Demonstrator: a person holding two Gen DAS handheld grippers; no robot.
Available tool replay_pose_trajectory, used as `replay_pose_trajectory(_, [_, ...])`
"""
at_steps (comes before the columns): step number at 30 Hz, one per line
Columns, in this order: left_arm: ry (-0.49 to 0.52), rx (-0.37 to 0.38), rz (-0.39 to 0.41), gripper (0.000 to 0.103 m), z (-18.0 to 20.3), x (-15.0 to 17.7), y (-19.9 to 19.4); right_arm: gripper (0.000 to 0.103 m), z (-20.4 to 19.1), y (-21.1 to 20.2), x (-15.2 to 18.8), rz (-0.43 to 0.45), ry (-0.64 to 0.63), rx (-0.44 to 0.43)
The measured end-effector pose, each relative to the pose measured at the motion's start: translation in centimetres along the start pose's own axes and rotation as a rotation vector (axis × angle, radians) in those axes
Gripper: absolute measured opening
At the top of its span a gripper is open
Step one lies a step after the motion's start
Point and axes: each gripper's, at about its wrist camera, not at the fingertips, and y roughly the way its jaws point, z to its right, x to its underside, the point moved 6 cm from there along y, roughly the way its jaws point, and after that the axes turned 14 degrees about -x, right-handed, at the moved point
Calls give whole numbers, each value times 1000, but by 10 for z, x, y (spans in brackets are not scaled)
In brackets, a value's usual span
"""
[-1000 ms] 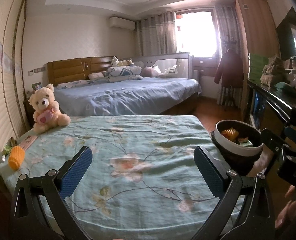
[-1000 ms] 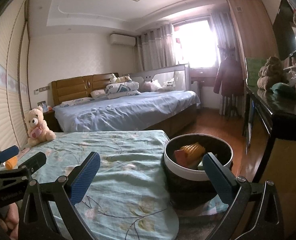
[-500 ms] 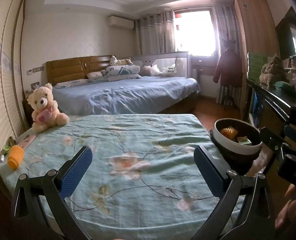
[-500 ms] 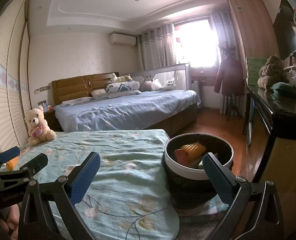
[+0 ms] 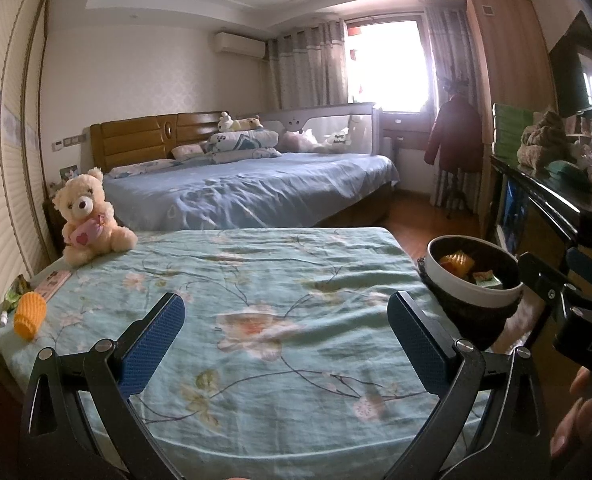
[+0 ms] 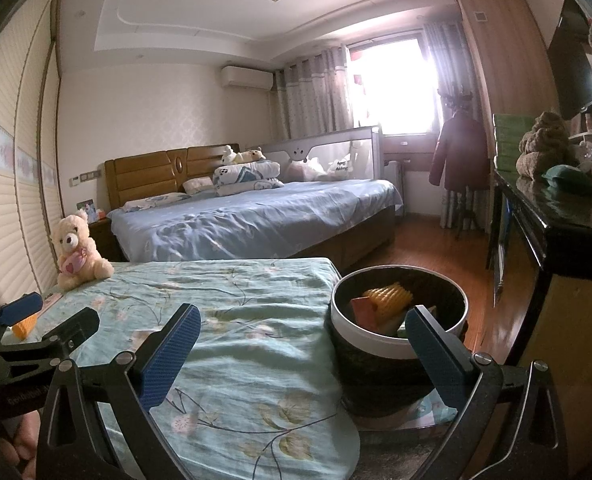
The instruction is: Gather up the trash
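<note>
Both tongs, left (image 5: 286, 336) and right (image 6: 301, 352), gape wide, holding nothing. The bin (image 6: 399, 320) sits at the bed's (image 5: 256, 280) corner; a clumsy reach could tip it.

Bright light is coming through the window (image 6: 391, 84). A big blue bed (image 6: 256, 216) is sitting on the wooden floor (image 6: 435, 248) by cream walls (image 6: 144, 112).
</note>
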Motion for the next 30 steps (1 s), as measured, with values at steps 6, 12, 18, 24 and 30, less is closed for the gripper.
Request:
replay_pose_trajectory(6, [-1, -1, -3, 103, 0, 0, 0, 103, 0, 0, 0, 0, 0, 1])
replay_pose_trajectory(12, [-1, 2, -3, 103, 0, 0, 0, 103, 0, 0, 0, -1, 0, 0])
replay_pose_trajectory(18, [6, 5, -8, 103, 4, 2, 0, 103, -1, 0, 1, -1, 2, -2])
replay_pose_trajectory(24, [9, 8, -21, 103, 7, 5, 4, 103, -4, 0, 3, -6, 5, -6])
replay_pose_trajectory(30, [14, 15, -35, 103, 7, 6, 11, 103, -9, 1, 6, -17, 14, -14])
